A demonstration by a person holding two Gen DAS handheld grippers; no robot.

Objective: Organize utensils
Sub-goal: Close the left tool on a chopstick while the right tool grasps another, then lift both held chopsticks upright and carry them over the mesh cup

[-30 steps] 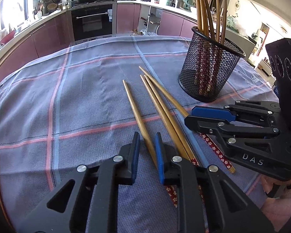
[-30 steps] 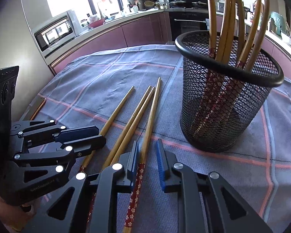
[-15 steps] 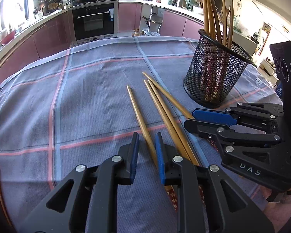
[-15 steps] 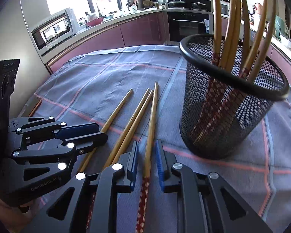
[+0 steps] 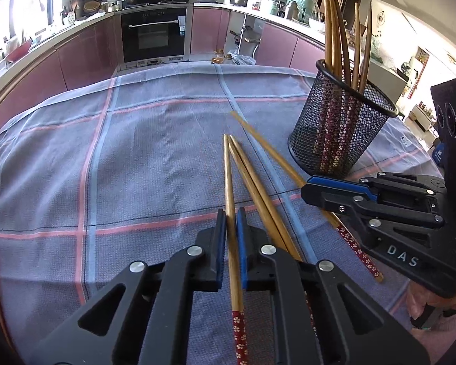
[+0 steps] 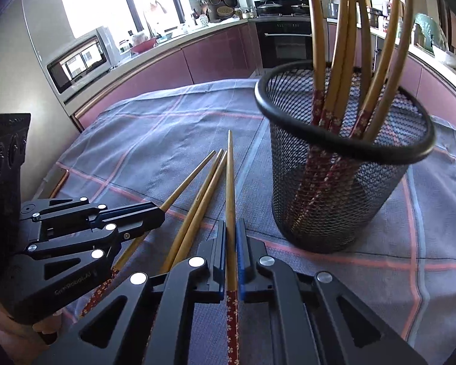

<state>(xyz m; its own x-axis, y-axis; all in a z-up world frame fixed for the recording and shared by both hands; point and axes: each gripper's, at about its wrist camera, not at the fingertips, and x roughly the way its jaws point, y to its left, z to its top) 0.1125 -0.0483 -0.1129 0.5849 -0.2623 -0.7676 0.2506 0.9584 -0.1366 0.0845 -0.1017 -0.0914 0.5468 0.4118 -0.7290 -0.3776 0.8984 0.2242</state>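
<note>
A blue-grey checked tablecloth point(image 5: 136, 158) covers the table, and on its far right side stands the black mesh holder point(image 6: 337, 182), already carrying several chopsticks upright. Four chopsticks are outside it, lying side by side between the two tools.

What is new: both sets of jaws have just been closing, and each now has one stick pinched between its blue pads. Half a second earlier the sticks merely lay in the open gaps. The left gripper point(image 5: 231, 222) is clamped tight on the leftmost chopstick point(image 5: 228, 176), which now points straight ahead from its fingers, its red flowered end trailing back under the camera. The right gripper point(image 6: 231, 231) is clamped just as tight on the rightmost chopstick point(image 6: 231, 176) (the one nearest the holder). The middle pair point(image 6: 203, 191) lies untouched on the cloth between them.

So the pick-up step looks done for two sticks at once; lifting and dropping them into the holder would plausibly come next, leaving two to collect.
</note>
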